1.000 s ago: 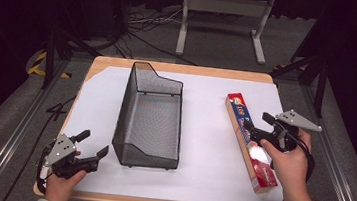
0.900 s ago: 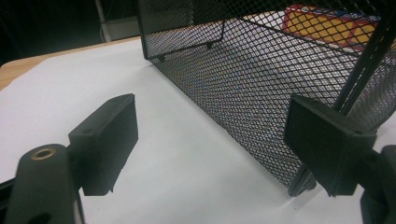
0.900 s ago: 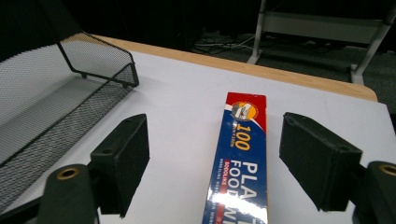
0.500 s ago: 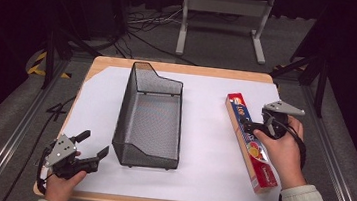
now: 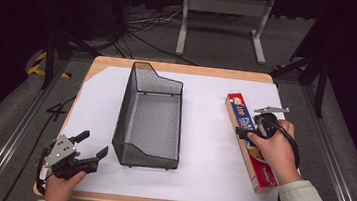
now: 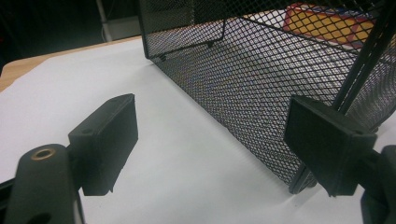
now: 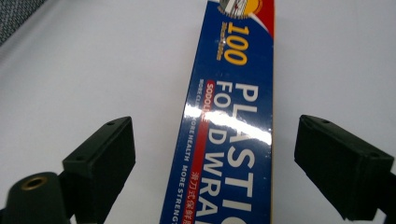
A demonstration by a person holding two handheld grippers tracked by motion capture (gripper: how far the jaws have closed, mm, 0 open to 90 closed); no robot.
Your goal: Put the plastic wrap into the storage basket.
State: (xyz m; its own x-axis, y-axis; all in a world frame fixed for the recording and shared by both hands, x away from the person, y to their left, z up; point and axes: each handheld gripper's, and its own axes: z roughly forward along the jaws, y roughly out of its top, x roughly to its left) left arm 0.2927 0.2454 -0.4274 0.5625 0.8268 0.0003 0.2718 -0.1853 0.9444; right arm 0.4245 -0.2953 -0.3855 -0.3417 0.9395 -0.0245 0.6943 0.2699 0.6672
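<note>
progress: early, nothing moved | right gripper [image 5: 241, 132]: jaws wide, just been opening, straddling wrap box [image 7: 231, 135], no grip yet | left gripper [image 5: 92, 149]: open, empty | left to do: grasp; lift; likely into basket [image 5: 138, 107]

mesh basket [image 5: 150, 120] left, wrap box [image 5: 250, 138] right

a: how many baskets on the table [image 5: 94, 71]?
b: one black wire mesh basket [image 5: 149, 122], and only one table under it.
a: boxes?
b: one long box of plastic food wrap [image 5: 243, 130], the same box seen close in the right gripper view.
a: sheets of white paper?
b: one white sheet [image 5: 201, 153], covering most of the tabletop.
a: grippers?
b: two, a left gripper [image 5: 92, 148] and a right gripper [image 5: 241, 133], each with two black jaws, so four jaws counted in all.
a: hands?
b: two, one per gripper.
</note>
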